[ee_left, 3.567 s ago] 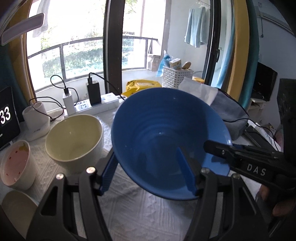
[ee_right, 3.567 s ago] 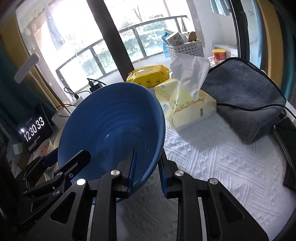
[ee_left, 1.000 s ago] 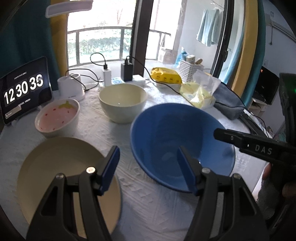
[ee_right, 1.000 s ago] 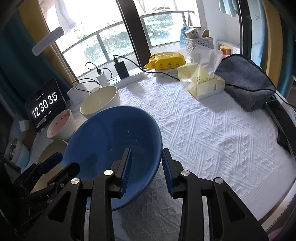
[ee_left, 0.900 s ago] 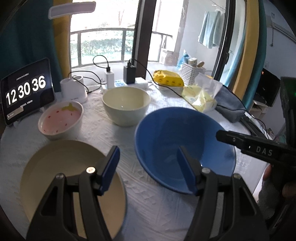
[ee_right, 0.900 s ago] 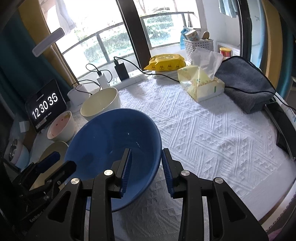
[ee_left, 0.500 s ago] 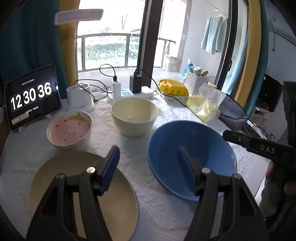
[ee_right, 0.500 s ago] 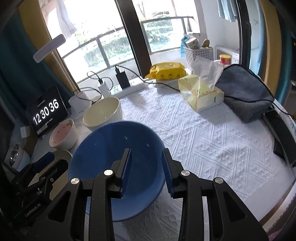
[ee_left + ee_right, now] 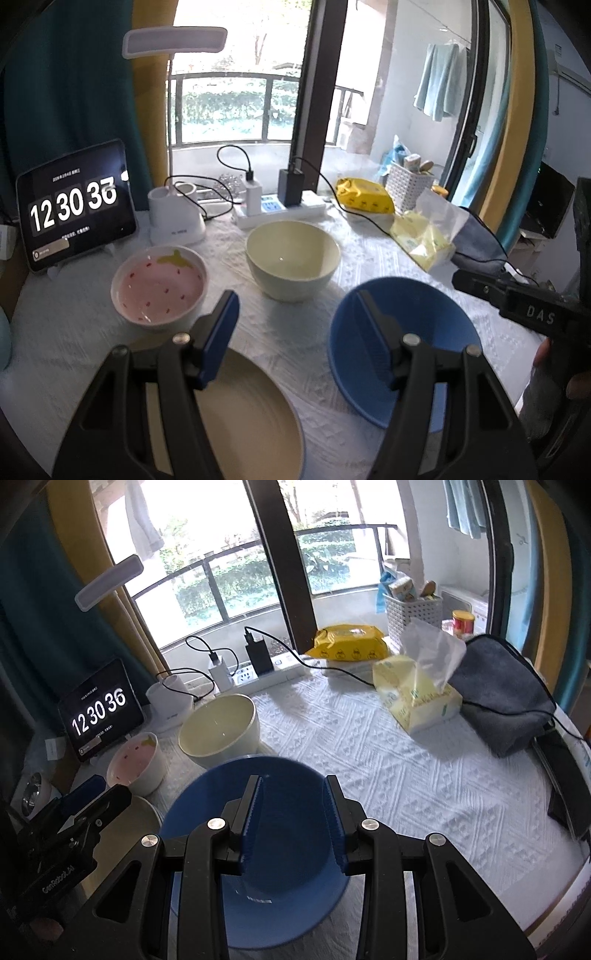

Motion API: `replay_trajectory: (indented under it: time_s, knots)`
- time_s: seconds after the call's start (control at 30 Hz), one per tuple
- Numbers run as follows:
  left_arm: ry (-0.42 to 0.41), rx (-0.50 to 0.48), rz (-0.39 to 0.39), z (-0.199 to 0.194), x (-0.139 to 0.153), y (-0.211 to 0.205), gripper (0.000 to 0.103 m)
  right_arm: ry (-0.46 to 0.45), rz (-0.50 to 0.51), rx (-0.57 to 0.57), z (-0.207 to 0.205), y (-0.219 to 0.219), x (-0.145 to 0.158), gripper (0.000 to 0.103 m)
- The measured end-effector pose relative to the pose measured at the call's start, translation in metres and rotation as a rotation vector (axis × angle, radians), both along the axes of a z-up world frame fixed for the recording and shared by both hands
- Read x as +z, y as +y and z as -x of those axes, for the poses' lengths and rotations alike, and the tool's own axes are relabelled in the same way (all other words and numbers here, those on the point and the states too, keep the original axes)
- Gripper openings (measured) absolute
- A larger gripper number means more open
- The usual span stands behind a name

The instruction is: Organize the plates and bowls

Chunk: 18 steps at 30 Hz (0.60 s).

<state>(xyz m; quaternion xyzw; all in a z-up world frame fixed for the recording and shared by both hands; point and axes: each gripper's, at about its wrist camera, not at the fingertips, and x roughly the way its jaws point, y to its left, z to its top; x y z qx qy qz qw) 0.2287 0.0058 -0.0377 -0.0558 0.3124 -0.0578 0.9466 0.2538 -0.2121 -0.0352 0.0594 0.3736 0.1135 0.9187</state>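
Note:
A blue bowl [image 9: 406,332] [image 9: 288,893] rests upright on the white tablecloth. Behind it stands a cream bowl [image 9: 291,258] [image 9: 218,734], and to the left a pink strawberry-pattern bowl [image 9: 159,291] [image 9: 135,762]. A beige plate [image 9: 240,417] [image 9: 142,816] lies at the near left. My left gripper [image 9: 295,339] hovers open above the cloth between the plate and the blue bowl, holding nothing. My right gripper [image 9: 293,823] hangs open over the blue bowl, its jaws a narrow gap apart with nothing between them. Each gripper shows at the edge of the other's view.
A tablet clock [image 9: 74,210], a white lamp base [image 9: 175,218] and a power strip [image 9: 280,210] with cables line the back. A tissue pack [image 9: 417,698], a yellow wipes pack [image 9: 351,642], a grey cloth [image 9: 502,690] and a white basket [image 9: 413,616] sit at the right.
The blue bowl, earlier held tilted between both grippers, now lies on the table. Over the last second both grippers rose and drew back from it.

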Motion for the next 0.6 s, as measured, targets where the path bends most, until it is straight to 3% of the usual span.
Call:
replay_trajectory:
  time_s: [0.3,0.6]
  knots:
    - [-0.013,0.048,0.009,-0.024,0.010,0.013,0.066,-0.014,0.017,0.070,-0.032,0.020,0.008,0.035]
    - [0.028,0.082,0.032,-0.053,0.002,0.021,0.066,0.005,0.001,0.133,-0.066,0.038,0.008,0.035]
